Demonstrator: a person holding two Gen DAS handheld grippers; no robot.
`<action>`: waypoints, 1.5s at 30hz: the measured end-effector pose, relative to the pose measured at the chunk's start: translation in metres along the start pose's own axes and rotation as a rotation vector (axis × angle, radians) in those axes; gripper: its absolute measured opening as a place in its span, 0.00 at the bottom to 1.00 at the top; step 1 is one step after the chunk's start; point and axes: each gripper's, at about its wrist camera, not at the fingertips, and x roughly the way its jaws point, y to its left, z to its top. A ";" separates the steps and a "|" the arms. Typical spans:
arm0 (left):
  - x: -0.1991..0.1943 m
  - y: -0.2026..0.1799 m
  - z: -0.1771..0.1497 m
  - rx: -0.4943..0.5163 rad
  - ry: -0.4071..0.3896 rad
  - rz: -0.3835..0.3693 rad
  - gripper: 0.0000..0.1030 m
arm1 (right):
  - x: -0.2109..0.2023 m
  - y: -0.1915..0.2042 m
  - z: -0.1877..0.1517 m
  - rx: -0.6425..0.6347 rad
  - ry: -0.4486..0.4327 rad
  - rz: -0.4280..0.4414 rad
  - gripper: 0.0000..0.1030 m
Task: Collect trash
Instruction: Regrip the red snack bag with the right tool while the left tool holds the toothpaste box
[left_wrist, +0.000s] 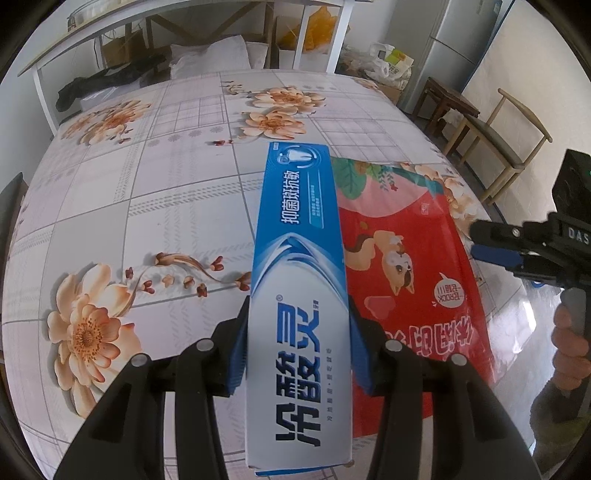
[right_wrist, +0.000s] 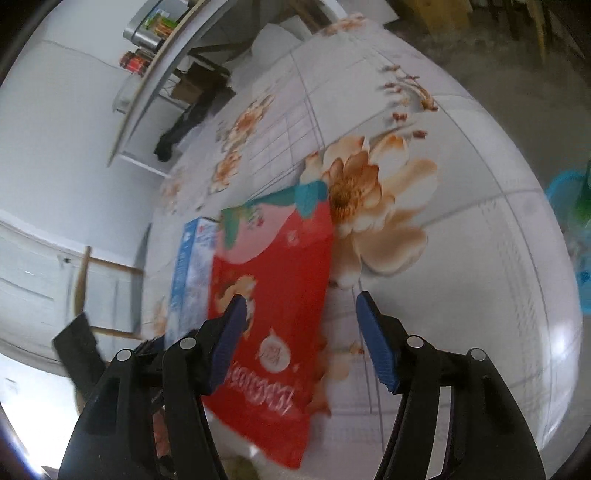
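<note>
On the left, the left gripper (left_wrist: 297, 354) clamps a long toothpaste box (left_wrist: 301, 295) between its blue ribbed pads, gripping the box by its near end so that most of its length juts out forward over the table (left_wrist: 147, 177). The carton is thin glossy card, blue fading to white, a slim rectangular shape with sharp edges. Held so close to one end, it could pivot in the pads and droop, or slip out, if the hand swings quickly; a hard squeeze could also crush the hollow card.

Just to the right of the box, a flat red packet (left_wrist: 413, 266) lies on the table, its printed plastic film shiny, with a cartoon dog and a pale pink band at the far end. Whether the box touches it I cannot tell. Being so thin and slick, it offers little edge to catch, and pads could skid over it or push it along the smooth floral tablecloth, perhaps off the near edge, which it appears to overhang in the right wrist view.

Further right, the right gripper (right_wrist: 301, 339) hangs above the packet with its jaws spread wide and nothing between them; a hand (left_wrist: 570, 332) holds its handle. Its view is blurred, so a hurried descent could miss the packet.
</note>
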 end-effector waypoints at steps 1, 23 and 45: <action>0.000 0.000 0.000 -0.001 -0.001 0.000 0.43 | 0.002 0.003 -0.001 -0.008 0.005 -0.008 0.58; 0.001 -0.004 -0.005 0.000 -0.025 0.010 0.43 | -0.002 -0.002 -0.031 0.076 0.103 0.095 0.30; -0.027 -0.009 0.001 0.026 -0.089 0.031 0.42 | -0.039 0.002 -0.025 -0.023 -0.062 -0.101 0.06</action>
